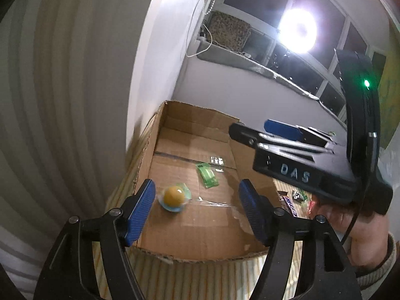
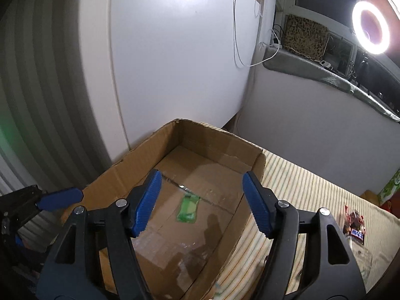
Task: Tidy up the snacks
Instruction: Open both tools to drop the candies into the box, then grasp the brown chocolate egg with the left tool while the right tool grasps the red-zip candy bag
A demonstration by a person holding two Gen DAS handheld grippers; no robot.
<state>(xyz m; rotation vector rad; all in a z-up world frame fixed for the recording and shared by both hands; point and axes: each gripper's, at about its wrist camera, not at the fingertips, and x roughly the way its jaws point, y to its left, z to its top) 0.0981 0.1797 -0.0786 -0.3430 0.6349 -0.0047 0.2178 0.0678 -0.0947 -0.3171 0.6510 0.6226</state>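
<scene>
A striped bed cover [image 2: 300, 187] carried an open cardboard box [image 2: 140, 150] at its wall-side edge, while wrapped snacks [image 2: 355, 225] (dark wrappers, lettering blurred) lay loose towards the opposite side.

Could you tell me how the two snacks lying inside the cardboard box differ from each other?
The jelly cup is round and domed, with a yellow-orange middle and a bluish rim; the green packet is flat and oblong. The jelly cup lies near the box's left wall, just past the left tongs' left pad; the green packet lies nearer the middle of the floor. Both rest loose on the cardboard box floor, gripped by neither tongs.
</scene>
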